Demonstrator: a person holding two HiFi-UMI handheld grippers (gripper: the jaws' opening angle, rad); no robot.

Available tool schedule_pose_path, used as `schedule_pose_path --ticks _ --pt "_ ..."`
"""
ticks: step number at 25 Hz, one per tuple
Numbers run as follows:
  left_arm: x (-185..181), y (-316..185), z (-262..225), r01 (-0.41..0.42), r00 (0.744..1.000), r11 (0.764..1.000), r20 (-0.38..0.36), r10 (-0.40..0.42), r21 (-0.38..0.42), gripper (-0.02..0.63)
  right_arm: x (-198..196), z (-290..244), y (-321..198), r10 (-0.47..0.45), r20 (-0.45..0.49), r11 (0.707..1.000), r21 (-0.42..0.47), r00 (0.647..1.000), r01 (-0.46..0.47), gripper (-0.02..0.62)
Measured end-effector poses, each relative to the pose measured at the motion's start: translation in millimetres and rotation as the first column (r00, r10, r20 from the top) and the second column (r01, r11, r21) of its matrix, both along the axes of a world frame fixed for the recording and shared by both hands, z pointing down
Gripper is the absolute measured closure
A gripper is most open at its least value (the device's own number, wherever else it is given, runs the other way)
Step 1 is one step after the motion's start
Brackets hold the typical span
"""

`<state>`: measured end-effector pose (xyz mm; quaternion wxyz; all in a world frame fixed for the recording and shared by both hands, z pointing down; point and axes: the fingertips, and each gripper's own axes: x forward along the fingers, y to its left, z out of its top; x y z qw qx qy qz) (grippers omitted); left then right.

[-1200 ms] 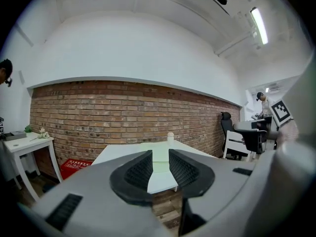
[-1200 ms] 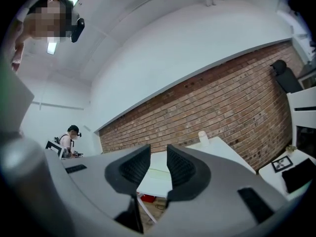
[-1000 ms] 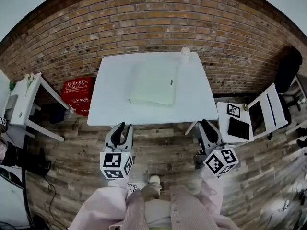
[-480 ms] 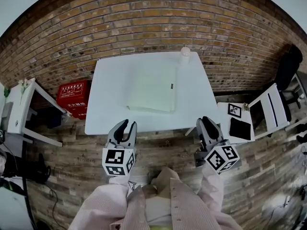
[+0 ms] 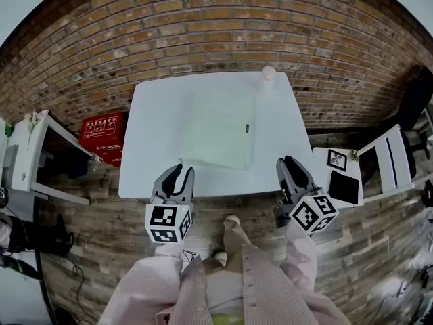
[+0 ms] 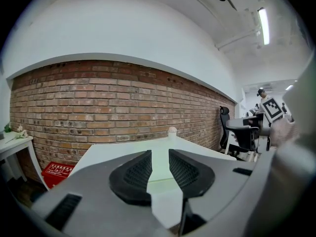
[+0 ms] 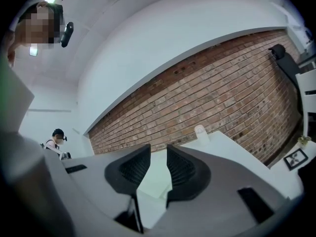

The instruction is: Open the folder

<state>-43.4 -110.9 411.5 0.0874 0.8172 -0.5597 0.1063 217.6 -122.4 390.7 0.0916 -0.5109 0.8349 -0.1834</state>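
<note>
Two grippers held forward, side by side. The left gripper (image 5: 177, 175) has its tips over the near edge of the table (image 5: 150, 124), towards the near left corner. The right gripper (image 5: 289, 165) is at the near edge by the near right corner. Both point roughly level at the brick wall.

Left gripper (image 6: 159, 153): jaws slightly parted, nothing between. Right gripper (image 7: 158, 150): the same, empty.

Folder (image 5: 220, 129): pale green, closed, flat mid-table, its near left corner just ahead of the left gripper. White bottle (image 5: 268, 74) at the far edge, towards the right corner.

A second ago both grippers hung over the floor short of the table; they have since closed in. The folder has not moved.

In both gripper views the jaws cover most of the folder, leaving only a pale strip in the gap. The dark mark on its right edge is too small to read.
</note>
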Motion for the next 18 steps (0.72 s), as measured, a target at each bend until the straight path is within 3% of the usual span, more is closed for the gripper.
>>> schedule_pose_path --ticks 6,18 --pt "7.6 -38.5 7.8 -0.016 1.000 0.999 0.025 0.017 -0.041 0.506 -9.6 10.6 -49.1 -0.050 0.016 0.997 -0.055 0.999 0.050 0.511" --pt "44.4 -80.3 38.3 -0.153 0.966 0.978 0.187 0.179 -0.144 0.483 -26.2 56.9 -112.0 -0.138 0.084 0.966 -0.207 0.987 0.153 0.511"
